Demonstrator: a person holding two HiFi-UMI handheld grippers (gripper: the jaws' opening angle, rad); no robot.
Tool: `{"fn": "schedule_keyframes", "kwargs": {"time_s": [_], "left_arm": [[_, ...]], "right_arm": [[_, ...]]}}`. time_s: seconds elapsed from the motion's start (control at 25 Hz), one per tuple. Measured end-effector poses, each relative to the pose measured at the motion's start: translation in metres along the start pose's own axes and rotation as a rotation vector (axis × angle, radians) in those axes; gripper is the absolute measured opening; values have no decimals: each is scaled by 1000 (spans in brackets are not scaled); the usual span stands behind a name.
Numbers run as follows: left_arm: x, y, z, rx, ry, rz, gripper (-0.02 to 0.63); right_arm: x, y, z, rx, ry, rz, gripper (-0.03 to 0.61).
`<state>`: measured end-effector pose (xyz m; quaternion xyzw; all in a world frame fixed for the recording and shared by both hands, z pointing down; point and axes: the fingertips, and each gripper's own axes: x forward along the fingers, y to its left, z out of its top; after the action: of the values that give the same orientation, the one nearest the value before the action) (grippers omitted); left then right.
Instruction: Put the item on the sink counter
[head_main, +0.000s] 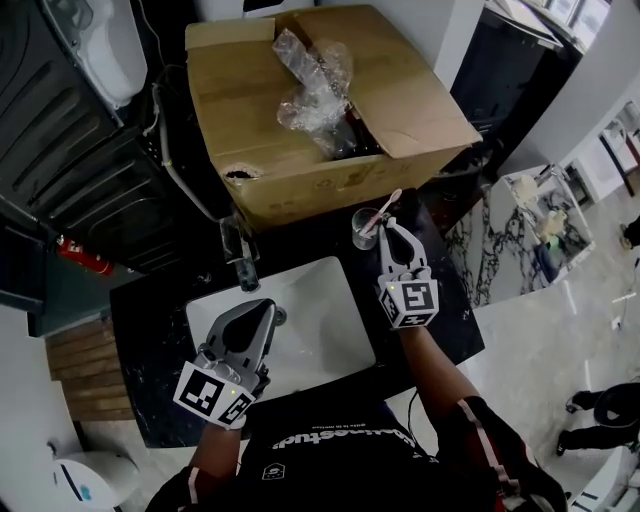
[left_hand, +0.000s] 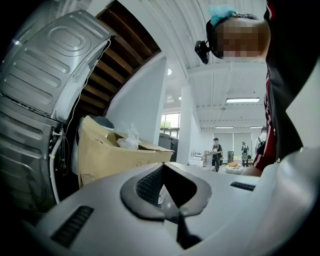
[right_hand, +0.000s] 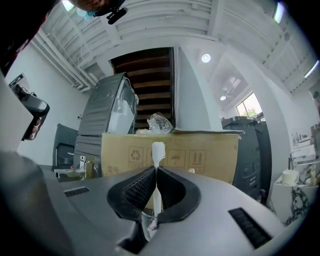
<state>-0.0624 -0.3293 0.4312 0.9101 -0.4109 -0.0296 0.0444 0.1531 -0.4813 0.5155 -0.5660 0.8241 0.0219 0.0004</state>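
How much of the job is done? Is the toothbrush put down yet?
Not yet. Done: the glass cup stands on the black sink counter. In hand: the right gripper has its jaws shut on the white toothbrush, right above that cup. Left to do: let go of it there. The left gripper hovers shut and empty over the basin.

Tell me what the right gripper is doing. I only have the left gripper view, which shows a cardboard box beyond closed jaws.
Observer: The right gripper is shut on a white toothbrush, brush head up.
Operator: Where is that?
Observer: The toothbrush's lower end sits in a clear glass on the black counter, to the right of the white basin.
Operator: And where is my left gripper in the scene?
Observer: The left gripper hovers above the basin, just short of the faucet.
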Motion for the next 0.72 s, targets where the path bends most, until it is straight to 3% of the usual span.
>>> {"fn": "schedule_keyframes", "kwargs": {"time_s": [0.36, 0.72], "left_arm": [[-1, 8, -10, -19, 23, 23, 15], [-16, 8, -4, -21, 9, 38, 15]], "right_arm": [[6, 3, -38, 12, 67, 12, 43], [2, 6, -46, 20, 136, 26, 44]]}}
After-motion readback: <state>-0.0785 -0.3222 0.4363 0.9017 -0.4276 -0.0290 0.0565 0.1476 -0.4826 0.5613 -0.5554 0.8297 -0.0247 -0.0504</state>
